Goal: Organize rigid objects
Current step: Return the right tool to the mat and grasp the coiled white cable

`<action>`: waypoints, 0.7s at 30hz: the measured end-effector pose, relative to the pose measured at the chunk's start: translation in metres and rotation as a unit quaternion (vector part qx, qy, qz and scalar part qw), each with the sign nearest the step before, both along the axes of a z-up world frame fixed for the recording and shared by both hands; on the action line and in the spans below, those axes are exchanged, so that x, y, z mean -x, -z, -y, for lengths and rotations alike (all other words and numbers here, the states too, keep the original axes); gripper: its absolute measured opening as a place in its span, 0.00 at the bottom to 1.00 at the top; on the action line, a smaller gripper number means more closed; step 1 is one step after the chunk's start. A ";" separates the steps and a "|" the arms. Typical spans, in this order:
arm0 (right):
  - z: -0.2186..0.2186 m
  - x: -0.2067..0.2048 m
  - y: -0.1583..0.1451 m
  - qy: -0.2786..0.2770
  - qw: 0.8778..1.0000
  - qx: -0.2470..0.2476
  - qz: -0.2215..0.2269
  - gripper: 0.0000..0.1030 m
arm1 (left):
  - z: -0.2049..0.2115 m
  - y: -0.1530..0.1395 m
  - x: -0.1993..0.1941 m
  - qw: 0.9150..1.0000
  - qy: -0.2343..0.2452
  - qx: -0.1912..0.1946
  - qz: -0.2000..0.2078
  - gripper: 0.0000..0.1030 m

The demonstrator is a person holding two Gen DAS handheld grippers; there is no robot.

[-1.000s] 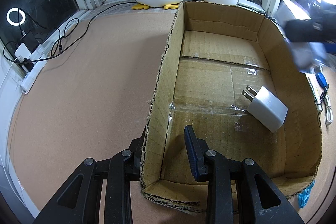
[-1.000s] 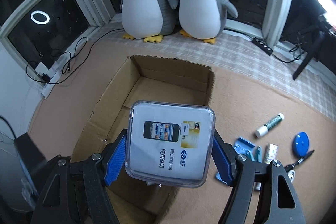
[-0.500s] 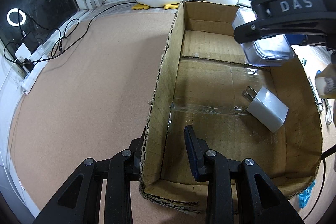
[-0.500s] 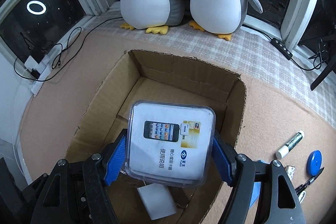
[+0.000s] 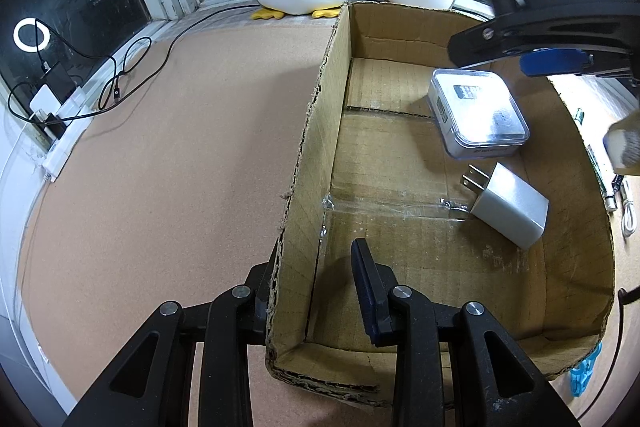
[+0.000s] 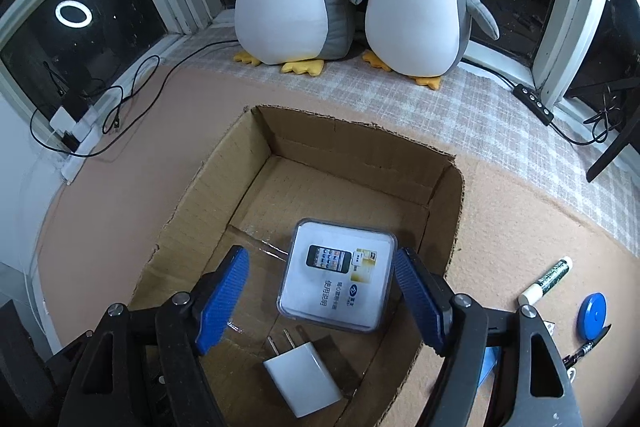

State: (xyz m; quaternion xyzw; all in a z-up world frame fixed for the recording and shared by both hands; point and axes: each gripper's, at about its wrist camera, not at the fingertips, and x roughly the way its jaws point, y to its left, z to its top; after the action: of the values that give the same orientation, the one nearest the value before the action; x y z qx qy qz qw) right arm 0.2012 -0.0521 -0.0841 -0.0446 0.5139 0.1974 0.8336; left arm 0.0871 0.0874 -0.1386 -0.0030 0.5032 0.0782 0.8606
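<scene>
- the left hand-held gripper (image 5: 316, 291) is clamped down on the left wall of the cardboard box (image 5: 316, 147), one jaw outside and one inside. looks like it's just there to pin the box so it doesn't slide around on the desk (image 5: 160, 167) while stuff gets dropped in.
- the right hand-held gripper (image 6: 320, 291) hangs over the box with its blue pads (image 6: 224, 291) spread wide and nothing in them. the clear plastic case (image 6: 340, 275) sits below, between the jaws, with a visible gap on both sides, so not gripped.
- in the left wrist view the case lies flat on the box floor toward the upper right of the frame, with the right gripper's black body above it. reads as already put down.
- the white charger plug (image 6: 302, 375) is in the box too, just beside the case toward the bottom of the frame, prongs pointing at it. can't tell if they touch.
- still outside on the desk, at the right edge of the right wrist view: a marker (image 6: 546, 279), a blue round tape measure (image 6: 592, 315), a pen. probably next in line.
- writing: "das" in raised letters on the right gripper's body. the case insert shows a phone picture plus chinese text, too small for me to read properly.
</scene>
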 end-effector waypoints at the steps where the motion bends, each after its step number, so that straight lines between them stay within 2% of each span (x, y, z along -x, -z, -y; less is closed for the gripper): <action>1: 0.002 0.002 -0.002 0.001 1.000 -0.003 0.001 0.70 | 0.000 0.000 0.000 1.000 0.000 0.000 0.000 0.32; 10: 0.043 0.027 -0.022 0.032 0.999 -0.028 0.010 0.70 | 0.000 0.001 0.000 1.000 0.001 -0.001 0.000 0.32; 17: 0.107 0.056 -0.038 0.085 0.995 -0.041 0.027 0.70 | -0.001 0.001 0.000 1.000 0.000 -0.001 0.001 0.32; 21: 0.152 0.074 -0.035 0.129 0.990 -0.045 0.023 0.70 | -0.002 0.001 -0.001 1.000 0.001 -0.002 0.001 0.32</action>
State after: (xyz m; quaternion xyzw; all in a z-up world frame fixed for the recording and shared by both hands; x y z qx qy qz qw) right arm 0.1274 -0.2039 -0.0489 0.0551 0.4867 0.1097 0.8649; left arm 0.0880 0.0892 -0.1399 -0.0010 0.5024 0.0788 0.8610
